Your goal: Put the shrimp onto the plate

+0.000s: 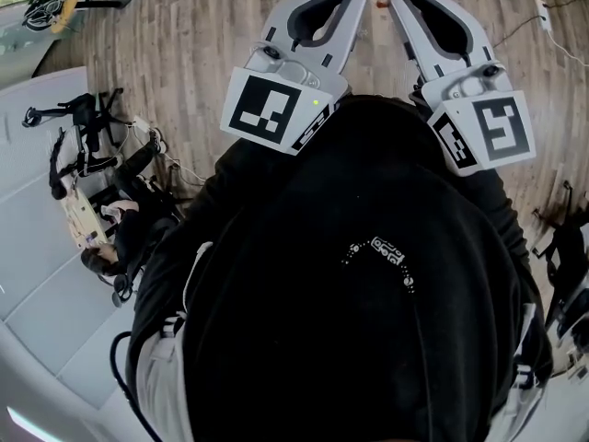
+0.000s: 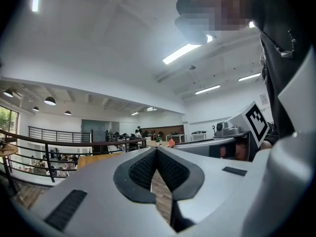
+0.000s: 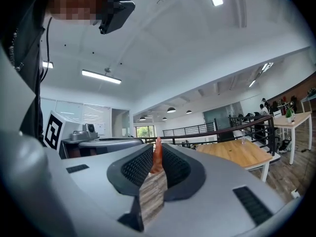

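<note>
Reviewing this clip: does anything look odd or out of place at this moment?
Yes: no plate is anywhere in view. The right gripper, shut on the orange shrimp, and the left gripper, shut and empty, are held up against the person's dark top, above bare wooden floor.

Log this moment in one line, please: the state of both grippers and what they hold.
left gripper: shut, empty | right gripper: shut on shrimp | plate: not in view | task step: shrimp held, not yet placed
</note>
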